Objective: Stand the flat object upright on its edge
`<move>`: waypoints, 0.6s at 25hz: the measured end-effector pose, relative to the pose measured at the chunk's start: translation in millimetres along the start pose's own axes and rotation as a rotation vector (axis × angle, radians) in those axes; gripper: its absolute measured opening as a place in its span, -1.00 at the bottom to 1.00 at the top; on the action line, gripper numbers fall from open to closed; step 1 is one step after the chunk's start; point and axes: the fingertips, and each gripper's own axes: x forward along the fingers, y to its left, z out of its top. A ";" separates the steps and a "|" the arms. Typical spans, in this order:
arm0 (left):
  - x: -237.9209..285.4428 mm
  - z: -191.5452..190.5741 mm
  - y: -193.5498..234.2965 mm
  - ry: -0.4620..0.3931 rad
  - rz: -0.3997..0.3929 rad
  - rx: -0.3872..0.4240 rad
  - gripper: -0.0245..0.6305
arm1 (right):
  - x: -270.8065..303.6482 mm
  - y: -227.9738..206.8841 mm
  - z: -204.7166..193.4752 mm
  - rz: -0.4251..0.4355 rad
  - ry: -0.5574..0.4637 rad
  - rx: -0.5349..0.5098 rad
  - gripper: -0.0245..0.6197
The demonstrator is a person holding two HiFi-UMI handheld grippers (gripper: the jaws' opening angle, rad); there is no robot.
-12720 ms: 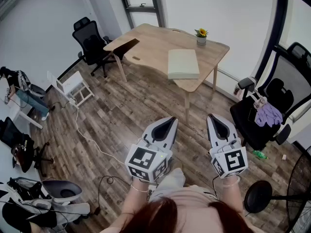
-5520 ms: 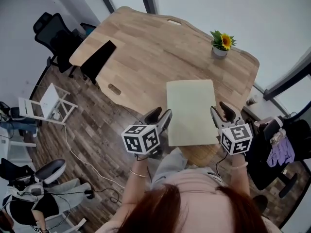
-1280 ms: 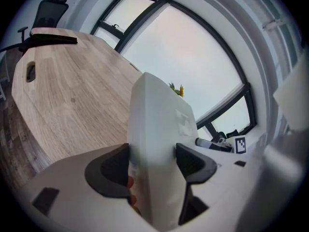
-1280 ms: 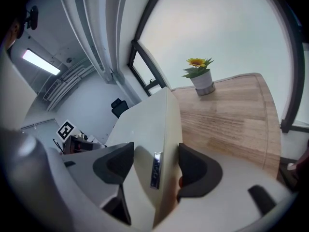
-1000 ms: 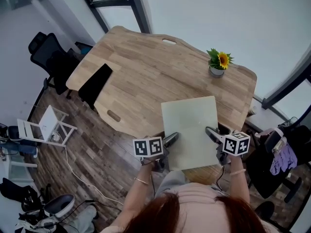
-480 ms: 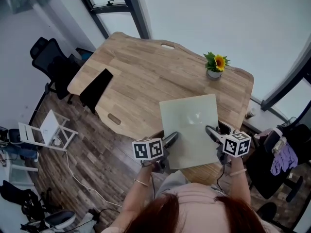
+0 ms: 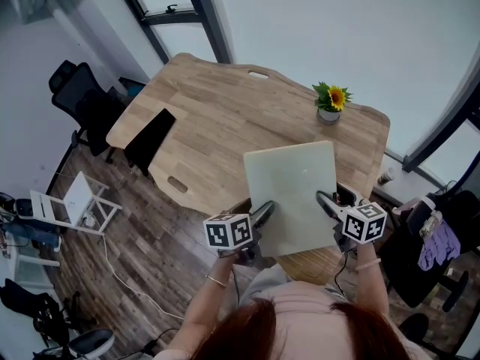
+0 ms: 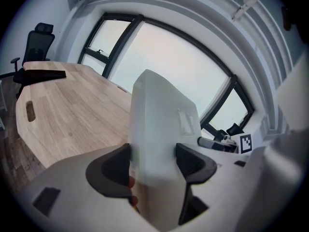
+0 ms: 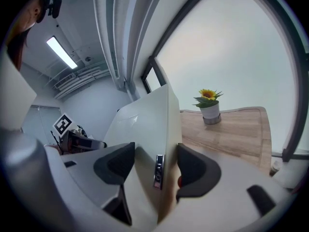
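Both the left gripper (image 7: 264, 213) and right gripper (image 7: 324, 201) pinch the half-tilted flat object (image 7: 292, 190) in their fingers; next, set it upright.

Smooth, matt flat object (image 7: 292, 186) — table (image 7: 225, 118) of grained wood.

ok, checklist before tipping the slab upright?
1. Left gripper clamped on the slab's near edge: ok.
2. Right gripper clamped on the same edge: ok.
3. Slab's far edge seated on the table: cannot tell.
4. Flower pot apart from the slab: ok.
5. Slab upright: not ok, only tilted.
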 end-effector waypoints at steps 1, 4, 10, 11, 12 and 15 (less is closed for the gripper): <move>-1.1 1.1 -0.7 -0.006 0.001 0.004 -0.06 | -0.5 1.0 1.8 0.000 -0.005 -0.008 -0.07; -3.0 3.8 -3.3 -0.022 0.005 0.022 -0.06 | -2.4 2.6 5.5 -0.001 -0.019 -0.028 -0.07; -6.5 8.8 -7.5 -0.039 0.019 0.077 -0.06 | -4.9 5.9 11.4 -0.005 -0.034 -0.087 -0.08; -6.6 9.1 -8.5 -0.043 0.021 0.084 -0.06 | -5.5 6.0 12.3 -0.005 -0.035 -0.098 -0.08; -6.9 9.3 -9.7 -0.047 0.022 0.089 -0.06 | -6.4 6.2 13.1 -0.005 -0.036 -0.106 -0.08; -8.8 10.4 -12.7 -0.058 0.024 0.099 -0.06 | -9.4 7.8 16.3 -0.005 -0.043 -0.126 -0.09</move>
